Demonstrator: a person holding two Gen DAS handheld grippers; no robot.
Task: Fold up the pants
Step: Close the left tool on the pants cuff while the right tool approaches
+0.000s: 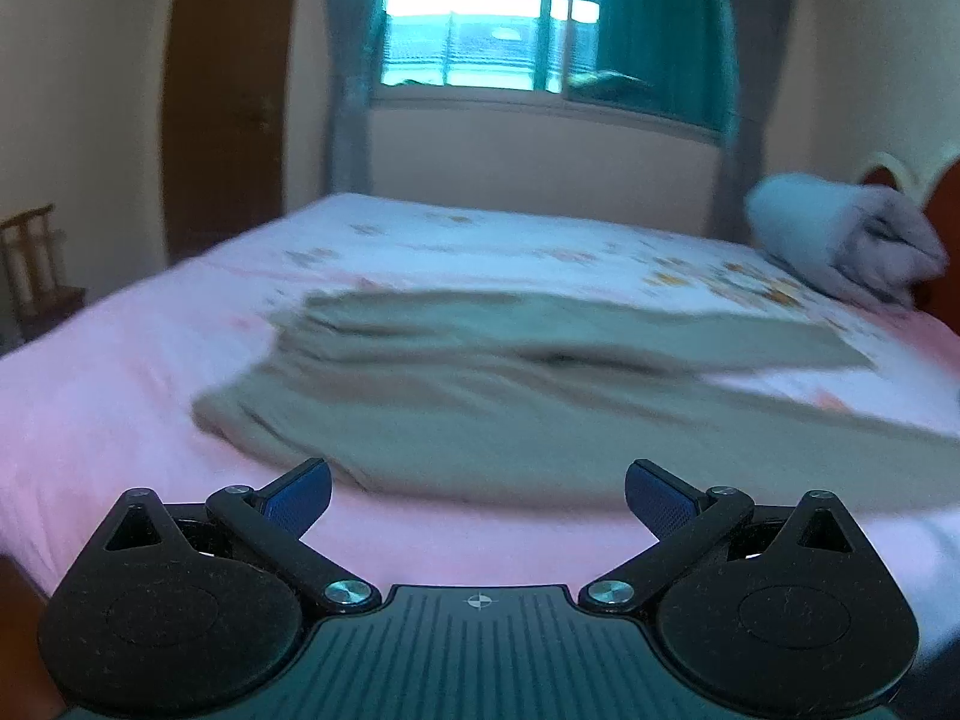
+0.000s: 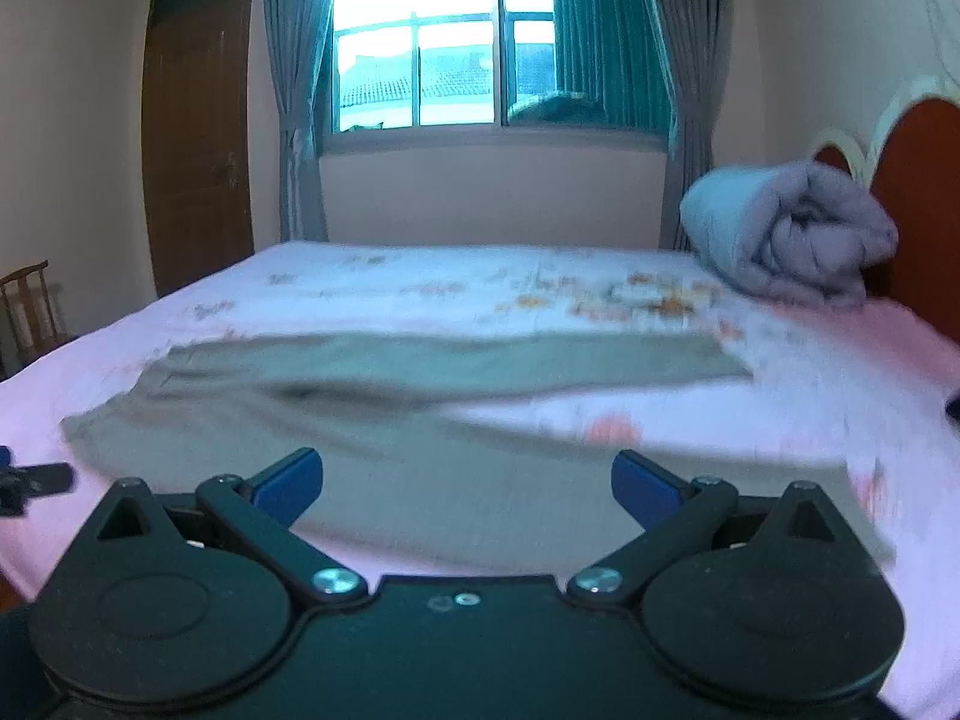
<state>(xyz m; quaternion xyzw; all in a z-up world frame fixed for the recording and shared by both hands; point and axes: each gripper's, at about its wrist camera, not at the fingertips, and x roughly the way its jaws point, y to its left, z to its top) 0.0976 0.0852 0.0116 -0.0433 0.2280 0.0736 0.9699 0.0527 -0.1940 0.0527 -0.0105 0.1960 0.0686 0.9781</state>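
Khaki-green pants lie spread flat on a pink bed sheet, waist to the left and the two legs running to the right. My left gripper is open and empty, just short of the pants' near edge at the waist end. In the right wrist view the pants stretch across the bed sheet. My right gripper is open and empty, over the near leg's edge. The left gripper's tip shows at that view's left edge. Both views are blurred.
A rolled grey blanket lies at the bed's far right by a red headboard. A window with curtains and a brown door stand behind the bed. A wooden chair is at the left.
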